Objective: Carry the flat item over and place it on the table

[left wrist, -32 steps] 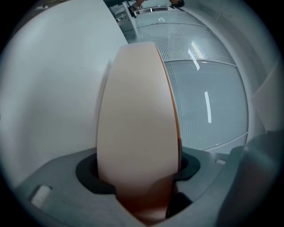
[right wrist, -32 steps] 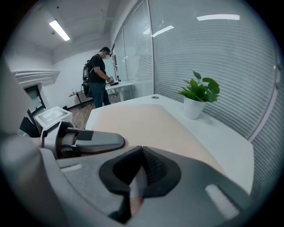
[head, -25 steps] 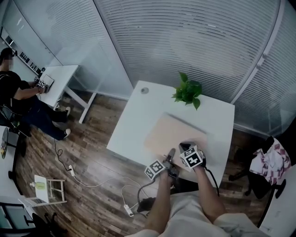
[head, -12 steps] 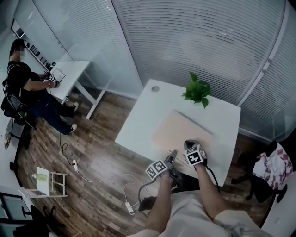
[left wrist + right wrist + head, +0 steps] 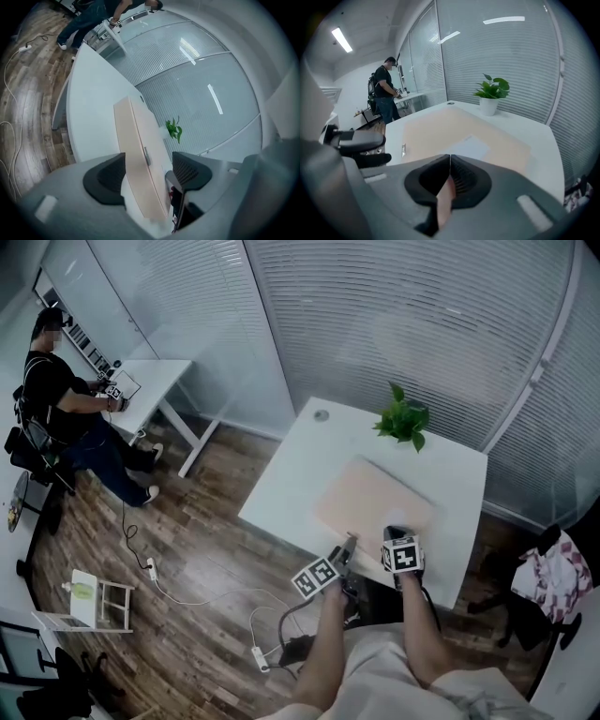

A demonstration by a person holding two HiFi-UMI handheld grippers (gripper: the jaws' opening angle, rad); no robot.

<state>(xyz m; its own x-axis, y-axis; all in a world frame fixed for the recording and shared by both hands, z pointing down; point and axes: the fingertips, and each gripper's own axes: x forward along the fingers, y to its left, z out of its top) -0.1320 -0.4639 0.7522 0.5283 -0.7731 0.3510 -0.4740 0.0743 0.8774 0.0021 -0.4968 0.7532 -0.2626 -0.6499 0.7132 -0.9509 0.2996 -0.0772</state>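
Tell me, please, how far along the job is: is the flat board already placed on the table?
Done: the flat board has been brought over and looks to lie on the white table. In hand: the right gripper is shut on its near edge, and the left gripper has its jaws apart around that edge. Left: open the right gripper and draw both away.

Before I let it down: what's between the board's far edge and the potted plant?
Only bare white tabletop lies between the board and the potted plant; nothing stands there. The right gripper view shows it best.
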